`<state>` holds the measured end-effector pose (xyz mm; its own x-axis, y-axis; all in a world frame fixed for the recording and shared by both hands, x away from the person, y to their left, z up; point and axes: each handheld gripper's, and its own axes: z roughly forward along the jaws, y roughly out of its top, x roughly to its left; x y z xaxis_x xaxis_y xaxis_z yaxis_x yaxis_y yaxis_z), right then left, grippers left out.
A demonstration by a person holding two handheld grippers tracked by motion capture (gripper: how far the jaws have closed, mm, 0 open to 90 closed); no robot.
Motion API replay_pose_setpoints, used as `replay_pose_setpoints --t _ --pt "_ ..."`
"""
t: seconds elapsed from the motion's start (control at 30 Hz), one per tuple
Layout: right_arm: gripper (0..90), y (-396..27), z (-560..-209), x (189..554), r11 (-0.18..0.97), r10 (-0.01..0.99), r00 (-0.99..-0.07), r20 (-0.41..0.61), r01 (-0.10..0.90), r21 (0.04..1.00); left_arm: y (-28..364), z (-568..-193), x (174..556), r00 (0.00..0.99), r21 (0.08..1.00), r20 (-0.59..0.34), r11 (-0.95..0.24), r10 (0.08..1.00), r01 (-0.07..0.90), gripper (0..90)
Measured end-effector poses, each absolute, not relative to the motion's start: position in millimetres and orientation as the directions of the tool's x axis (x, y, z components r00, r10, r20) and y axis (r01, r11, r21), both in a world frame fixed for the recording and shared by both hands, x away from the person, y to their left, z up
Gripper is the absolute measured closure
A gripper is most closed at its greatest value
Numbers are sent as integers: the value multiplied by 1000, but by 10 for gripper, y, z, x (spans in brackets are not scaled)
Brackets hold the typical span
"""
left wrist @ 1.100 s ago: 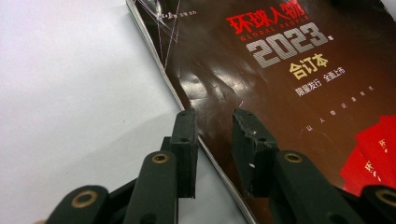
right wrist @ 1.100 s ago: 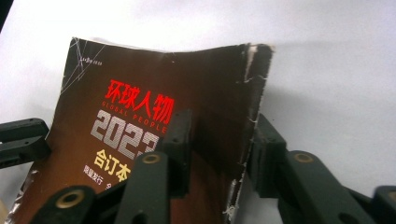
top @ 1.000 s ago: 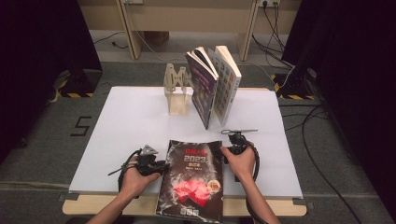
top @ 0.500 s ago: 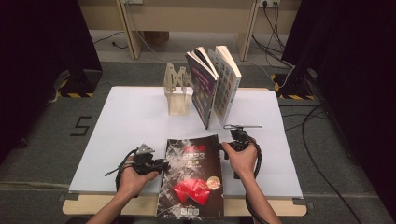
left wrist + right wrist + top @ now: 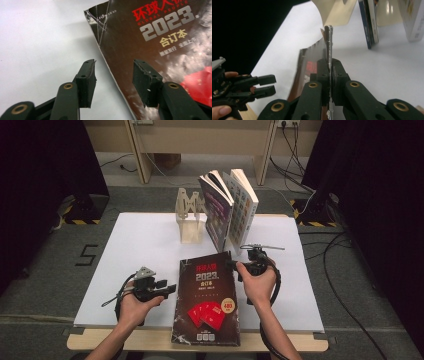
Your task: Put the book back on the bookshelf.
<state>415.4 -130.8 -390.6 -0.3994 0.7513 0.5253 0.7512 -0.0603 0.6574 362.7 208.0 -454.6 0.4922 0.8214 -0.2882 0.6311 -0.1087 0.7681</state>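
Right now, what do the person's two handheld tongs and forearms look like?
Both tongs are black: the left tongs carry a grey three-cornered plate on top, and the right tongs a thin grey bar. Each has two black jointed jaws with brass-coloured pivot rings and ribbed flat pads, and each trails a black cable. The forearms are sleeveless.

Looks like a lab recording booth: black curtains (image 5: pixel 45 195) all around, white-topped table (image 5: pixel 140 245), cables (image 5: pixel 345 285) and hazard-taped stand feet (image 5: pixel 82 217) on grey carpet.
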Motion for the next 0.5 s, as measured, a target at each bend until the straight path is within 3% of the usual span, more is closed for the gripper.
replay_pose_setpoints --t 0.5 --pt "875 -1154 -3630 4204 -98 769 -421 481 667 739 2045 -4400 3638 518 796 -286 -100 806 596 505"
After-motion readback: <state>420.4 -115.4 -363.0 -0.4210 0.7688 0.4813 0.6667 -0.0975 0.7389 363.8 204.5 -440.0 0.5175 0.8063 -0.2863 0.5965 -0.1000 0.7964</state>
